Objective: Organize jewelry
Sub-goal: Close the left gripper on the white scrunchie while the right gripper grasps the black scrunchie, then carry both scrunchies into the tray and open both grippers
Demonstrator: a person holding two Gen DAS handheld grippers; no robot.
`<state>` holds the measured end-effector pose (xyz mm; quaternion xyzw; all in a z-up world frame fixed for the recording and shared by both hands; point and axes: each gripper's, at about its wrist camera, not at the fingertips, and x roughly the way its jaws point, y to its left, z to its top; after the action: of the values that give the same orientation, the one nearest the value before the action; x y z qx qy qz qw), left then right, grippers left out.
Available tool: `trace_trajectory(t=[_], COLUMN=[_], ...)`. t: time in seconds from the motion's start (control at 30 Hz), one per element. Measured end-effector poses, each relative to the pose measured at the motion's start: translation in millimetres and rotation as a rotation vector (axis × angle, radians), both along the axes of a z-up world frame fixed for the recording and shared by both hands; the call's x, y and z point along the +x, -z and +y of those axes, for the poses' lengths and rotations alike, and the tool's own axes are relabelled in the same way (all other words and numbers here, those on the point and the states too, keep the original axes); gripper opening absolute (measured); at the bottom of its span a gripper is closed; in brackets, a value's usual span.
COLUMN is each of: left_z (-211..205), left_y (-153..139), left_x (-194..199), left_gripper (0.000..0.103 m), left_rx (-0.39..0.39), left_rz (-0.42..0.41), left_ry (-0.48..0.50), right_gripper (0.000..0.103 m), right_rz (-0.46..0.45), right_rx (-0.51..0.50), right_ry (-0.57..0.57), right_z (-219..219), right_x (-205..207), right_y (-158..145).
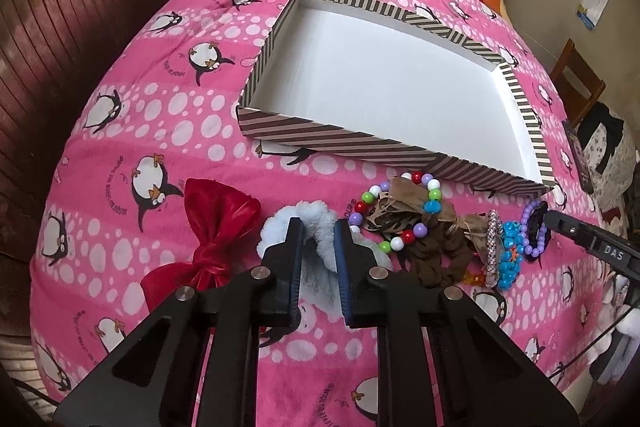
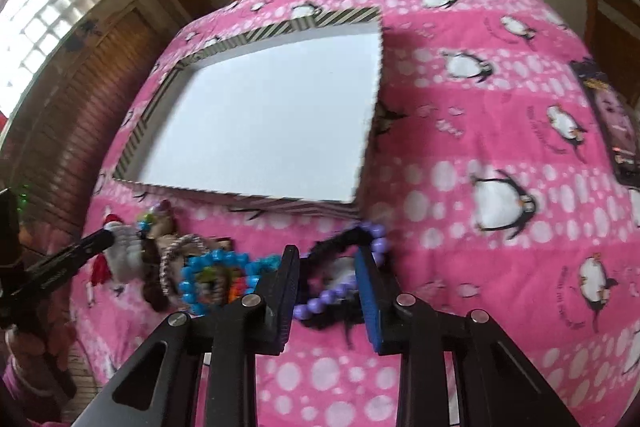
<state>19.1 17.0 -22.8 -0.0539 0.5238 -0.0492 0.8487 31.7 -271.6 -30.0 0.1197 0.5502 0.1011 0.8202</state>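
1. Jewelry and hair pieces lie in a loose row on the pink penguin-print blanket, just in front of the striped box.
2. Your left gripper has its jaws drawn narrow, pinching the fluffy pale-blue scrunchie, whose plush pile bulges between the pads.
3. Your right gripper is closed in on the purple bead bracelet and the black frayed scrunchie tangled with it; that view is blurred, so you cannot tell firm contact.
4. Beside the left jaws sit a glossy red satin bow and a round bracelet of multicoloured beads over a brown fabric scrunchie.
5. Further right lie a glittery bangle and a turquoise bead bracelet.
6. The box is shallow, rectangular cardboard with a plain white inside.
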Motion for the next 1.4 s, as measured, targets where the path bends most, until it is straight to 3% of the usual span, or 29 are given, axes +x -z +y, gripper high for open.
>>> trace_trajectory(t=[0.1,0.23,0.27,0.3,0.57,0.73,0.97,1.03,1.07,1.1,1.13,1.23,1.4], left_z=[-0.4,2.4,2.5,2.6,7.7,16.6,23.9,26.2,28.6,31.5,33.8,30.3,17.1], left_y=[-0.1,0.8,0.7,0.4,-9.0,-23.1,-41.4,-37.8,-33.0,-25.7,-18.3,-10.6,4.4], left_x=[-1.6,-3.2,-3.8,-4.4,-8.1,-15.3,-22.5,-22.1,-20.1,-18.7,-17.8,-18.9,-9.0], left_gripper=[0.014,0.014,0.014,0.014,0.008,0.007,0.006,0.006,0.008,0.017,0.034,0.055,0.059], left_rx=[0.001,-0.008,-0.008,-0.009,-0.044,-0.080,-0.118,-0.138,-0.170,-0.217,-0.258,-0.244,-0.215], left_rz=[0.002,0.007,0.008,0.008,0.004,-0.009,-0.026,0.007,0.041,0.083,0.117,0.119,0.137], left_ry=[0.000,-0.008,-0.008,-0.008,-0.007,-0.010,-0.010,-0.017,-0.033,-0.060,-0.090,-0.140,-0.178], right_gripper=[0.028,0.027,0.023,0.010,0.005,0.005,0.005,0.005,0.005,0.005,0.005,0.005,0.005], right_rz=[0.045,0.055,0.042,0.033,-0.103,-0.158,-0.206,-0.203,-0.198,-0.195,-0.188,-0.173,-0.149], right_rx=[0.056,0.056,0.077,0.092,0.192,0.317,0.323,0.314,0.318,0.320,0.318,0.306,0.306], right_ry=[0.021,0.047,0.059,0.061,0.057,0.065,0.020,0.006,-0.002,-0.009,-0.018,-0.035,-0.052], right_z=[1.5,2.7,0.5,-0.3,-18.8,-26.1,-15.4,-11.2,-9.1,-9.3,-6.9,-1.7,3.2], right_x=[5.6,8.2,6.6,5.1,-17.4,-27.4,-34.5,-33.4,-34.2,-35.6,-34.3,-34.6,-35.9], right_y=[13.1,26.1,25.1,23.0,-26.3,-55.7,-81.1,-81.2,-80.7,-79.2,-76.8,-72.4,-66.3])
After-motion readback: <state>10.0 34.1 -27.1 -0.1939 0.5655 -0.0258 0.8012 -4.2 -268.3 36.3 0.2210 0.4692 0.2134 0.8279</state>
